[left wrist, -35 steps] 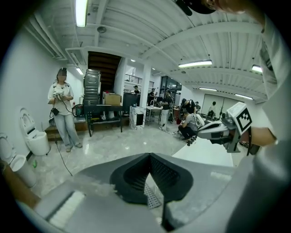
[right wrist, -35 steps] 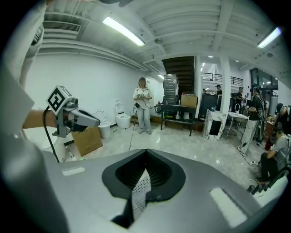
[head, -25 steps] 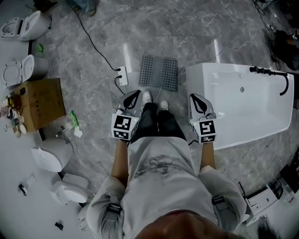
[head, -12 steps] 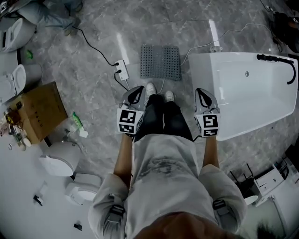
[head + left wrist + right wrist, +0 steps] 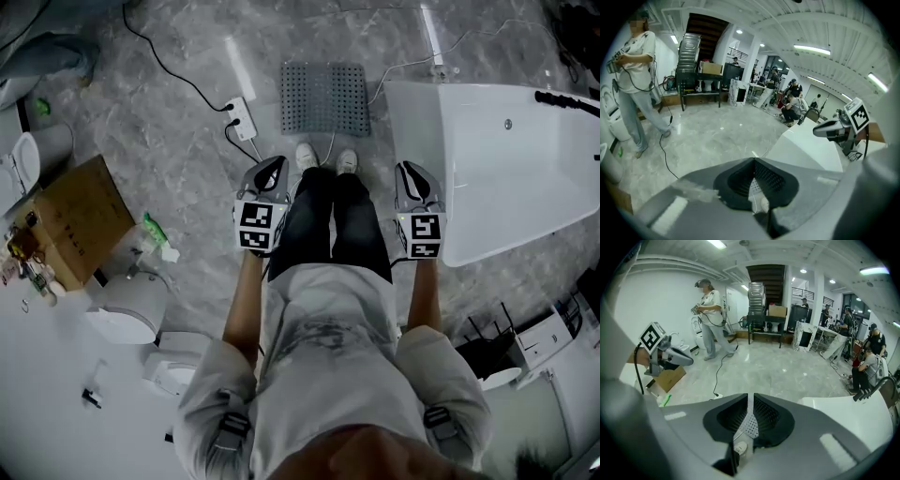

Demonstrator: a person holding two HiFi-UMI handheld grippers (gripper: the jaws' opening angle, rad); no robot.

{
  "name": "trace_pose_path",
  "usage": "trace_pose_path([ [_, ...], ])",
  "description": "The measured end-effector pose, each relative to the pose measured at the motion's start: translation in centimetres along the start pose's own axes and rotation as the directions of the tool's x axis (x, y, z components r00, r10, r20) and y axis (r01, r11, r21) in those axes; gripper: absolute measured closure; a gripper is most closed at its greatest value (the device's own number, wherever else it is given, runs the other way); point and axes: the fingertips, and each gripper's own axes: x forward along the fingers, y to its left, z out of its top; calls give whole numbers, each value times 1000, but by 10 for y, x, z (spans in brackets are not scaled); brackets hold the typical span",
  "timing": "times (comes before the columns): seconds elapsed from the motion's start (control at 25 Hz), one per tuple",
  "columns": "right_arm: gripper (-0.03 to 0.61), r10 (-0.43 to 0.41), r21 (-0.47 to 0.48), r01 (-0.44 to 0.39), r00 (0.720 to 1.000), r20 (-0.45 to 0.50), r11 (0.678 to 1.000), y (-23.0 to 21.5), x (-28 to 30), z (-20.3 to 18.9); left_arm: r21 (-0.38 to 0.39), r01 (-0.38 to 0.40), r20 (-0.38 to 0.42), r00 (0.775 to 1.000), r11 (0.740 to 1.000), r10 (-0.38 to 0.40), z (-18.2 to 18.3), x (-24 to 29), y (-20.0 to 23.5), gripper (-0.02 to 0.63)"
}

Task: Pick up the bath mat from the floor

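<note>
The grey perforated bath mat (image 5: 325,97) lies flat on the marble floor, just beyond the person's white shoes (image 5: 307,156). My left gripper (image 5: 274,162) hangs left of the person's legs, well short of the mat, jaws shut and empty (image 5: 753,161). My right gripper (image 5: 409,168) hangs right of the legs, over the bathtub's near corner. Its jaws (image 5: 750,397) have just been opening and stand a narrow slit apart with nothing between them. Through that slit a strip of the mat (image 5: 750,425) shows far below.
A white bathtub (image 5: 506,169) stands right of the mat. A white power strip (image 5: 241,118) and black cable lie to the mat's left. A cardboard box (image 5: 70,220) and toilets (image 5: 127,309) fill the left side. People stand in the background (image 5: 710,319).
Both grippers have sunk lower beside the legs. The head view has shifted, so the mat and bathtub now sit higher in the picture. The right jaws have parted slightly.
</note>
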Motion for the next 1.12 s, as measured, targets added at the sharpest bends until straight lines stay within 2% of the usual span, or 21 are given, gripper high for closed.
trace_pose_path([
  [0.44,515,60,-6,-60,996,-65,998,-4,59,-54,-24,-46,-63,997,999,44,-48,55,26,600],
  [0.68,511,97,-42,-101,991,-92,994,-7,95,-86,-38,-34,-100,994,999,30,-79,93,22,597],
  [1.12,500,138,4,-138,985,-108,990,-14,163,-145,-71,-53,-173,984,996,41,-149,158,33,555],
])
